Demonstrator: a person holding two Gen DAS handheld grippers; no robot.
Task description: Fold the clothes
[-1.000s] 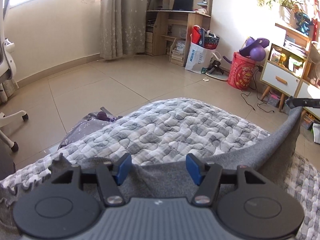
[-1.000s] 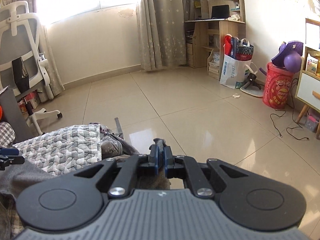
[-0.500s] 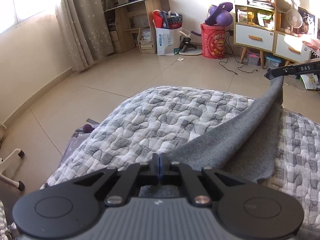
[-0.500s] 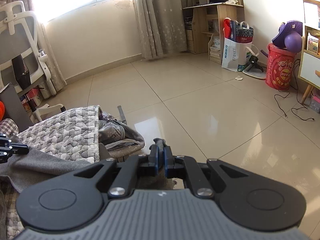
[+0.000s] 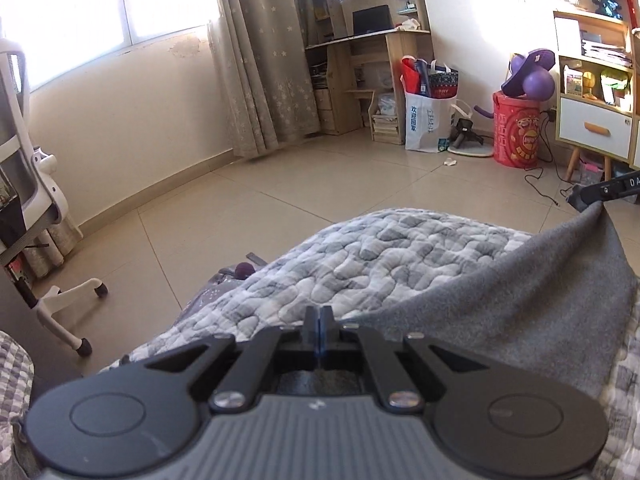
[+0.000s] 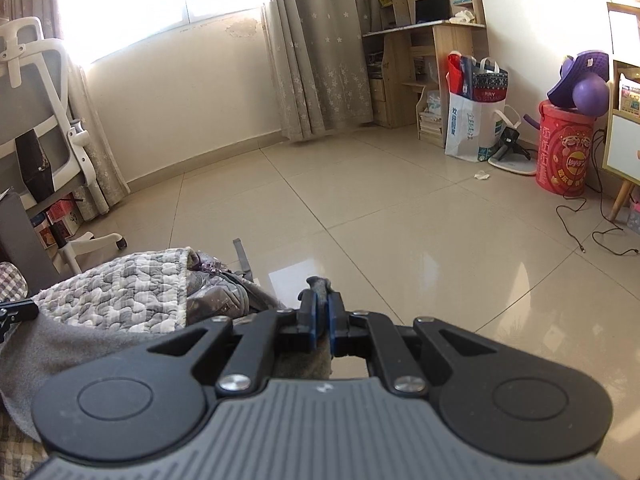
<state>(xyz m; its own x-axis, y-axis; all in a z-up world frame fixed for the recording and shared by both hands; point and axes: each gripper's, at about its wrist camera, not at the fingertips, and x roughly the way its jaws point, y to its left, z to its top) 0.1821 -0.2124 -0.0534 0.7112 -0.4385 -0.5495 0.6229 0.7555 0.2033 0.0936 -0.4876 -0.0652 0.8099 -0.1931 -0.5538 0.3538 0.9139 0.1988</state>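
Observation:
A dark grey garment point(image 5: 520, 300) hangs stretched over a grey-and-white quilted bed cover point(image 5: 380, 256). My left gripper point(image 5: 319, 330) is shut on the garment's near edge at the bottom centre of the left wrist view. The right gripper point(image 5: 600, 194) holds the garment's far corner up at the right edge of that view. In the right wrist view, my right gripper point(image 6: 320, 312) is shut on a fold of the grey garment point(image 6: 318, 284) above the tiled floor. The rest of the garment point(image 6: 60, 344) drapes down at the lower left, with the left gripper point(image 6: 16, 310) at its far end.
The bed cover point(image 6: 120, 288) ends at the left, with a crumpled grey patterned cloth point(image 6: 216, 292) beside it. A white office chair point(image 5: 36, 184) stands at the left. A red drum point(image 5: 516, 132), white bag point(image 5: 426, 120), cable point(image 6: 592, 232) and cabinet point(image 5: 596, 128) line the right wall.
My left gripper closed on the garment's near edge and lifted with it. The right gripper stayed shut on its corner and the cloth is now stretched between both.

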